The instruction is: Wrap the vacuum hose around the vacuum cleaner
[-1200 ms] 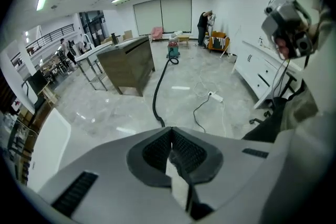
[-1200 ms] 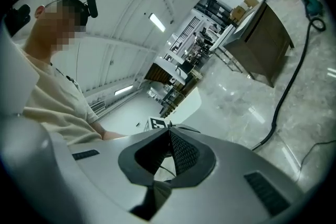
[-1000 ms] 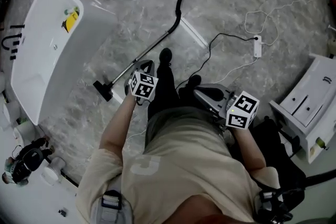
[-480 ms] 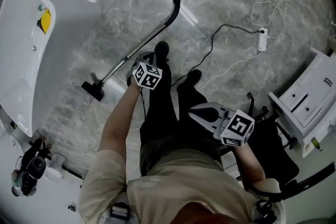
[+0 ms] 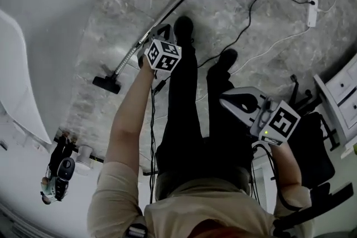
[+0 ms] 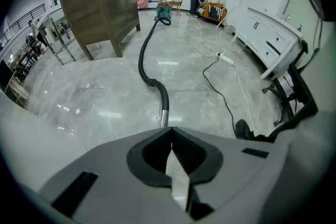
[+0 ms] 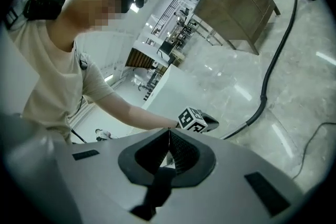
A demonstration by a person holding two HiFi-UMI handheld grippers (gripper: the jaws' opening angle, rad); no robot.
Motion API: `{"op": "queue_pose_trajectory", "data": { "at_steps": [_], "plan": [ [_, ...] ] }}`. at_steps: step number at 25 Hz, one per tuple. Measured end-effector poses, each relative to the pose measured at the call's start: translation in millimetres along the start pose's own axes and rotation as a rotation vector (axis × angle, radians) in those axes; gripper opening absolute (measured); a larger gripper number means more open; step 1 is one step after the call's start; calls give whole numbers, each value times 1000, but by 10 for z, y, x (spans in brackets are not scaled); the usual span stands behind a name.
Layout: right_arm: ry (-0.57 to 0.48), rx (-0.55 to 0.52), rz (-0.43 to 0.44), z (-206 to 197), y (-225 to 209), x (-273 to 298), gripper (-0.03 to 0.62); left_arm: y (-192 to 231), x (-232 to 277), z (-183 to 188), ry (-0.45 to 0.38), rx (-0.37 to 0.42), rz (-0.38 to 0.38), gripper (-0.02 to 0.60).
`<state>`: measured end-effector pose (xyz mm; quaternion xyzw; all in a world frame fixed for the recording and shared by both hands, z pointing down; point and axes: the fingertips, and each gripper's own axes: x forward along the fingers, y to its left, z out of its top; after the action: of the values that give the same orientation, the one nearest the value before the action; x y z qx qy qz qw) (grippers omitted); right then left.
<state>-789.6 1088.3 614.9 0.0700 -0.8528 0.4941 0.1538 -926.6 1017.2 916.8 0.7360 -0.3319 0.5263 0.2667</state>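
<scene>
Both grippers are clenched and empty: the left gripper (image 5: 160,32) and the right gripper (image 5: 226,102) show jaws pressed together with nothing between them. The vacuum hose (image 6: 148,55) lies on the floor, running from the metal wand (image 5: 131,54) to the vacuum cleaner (image 6: 164,10) far across the room. In the head view the wand's long axis runs diagonally, floor nozzle (image 5: 106,84) lower left, hose upper right. The left gripper points steeply down near the wand; the right gripper is well apart, beyond the person's legs (image 5: 184,108). Judgement: the left gripper is nearer and must open before grasping
</scene>
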Motion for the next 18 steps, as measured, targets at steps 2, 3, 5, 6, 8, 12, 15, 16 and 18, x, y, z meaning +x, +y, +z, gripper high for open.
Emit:
{"op": "queue_pose_trajectory", "data": {
  "at_steps": [2, 3, 5, 6, 8, 12, 15, 16, 18],
  "plan": [
    [28, -30, -24, -107, -229, 118, 3, 3, 216, -29, 1, 18, -7, 5],
    [49, -48, -35, -173, -345, 170, 3, 13, 330, -46, 2, 27, -10, 5],
    [119, -106, -45, -332, -568, 254, 3, 36, 565, -88, 15, 55, -13, 5],
    [174, -145, -52, -438, -668, 281, 3, 25, 673, -132, 29, 75, -16, 5],
    [291, -219, -95, -657, -873, 323, 3, -29, 864, -269, 67, 119, -22, 6],
    [414, -377, -202, -869, -1340, 429, 3, 0, 1232, -451, 134, 133, -51, 141],
    [424, -351, -211, -886, -1522, 500, 3, -27, 1496, -605, 214, 129, -100, 223],
    [421, -333, -207, -896, -1560, 517, 3, -28, 1585, -648, 242, 138, -114, 237],
    [422, -300, -197, -962, -1601, 522, 3, -6, 1744, -714, 284, 158, -126, 276]
  ]
}}
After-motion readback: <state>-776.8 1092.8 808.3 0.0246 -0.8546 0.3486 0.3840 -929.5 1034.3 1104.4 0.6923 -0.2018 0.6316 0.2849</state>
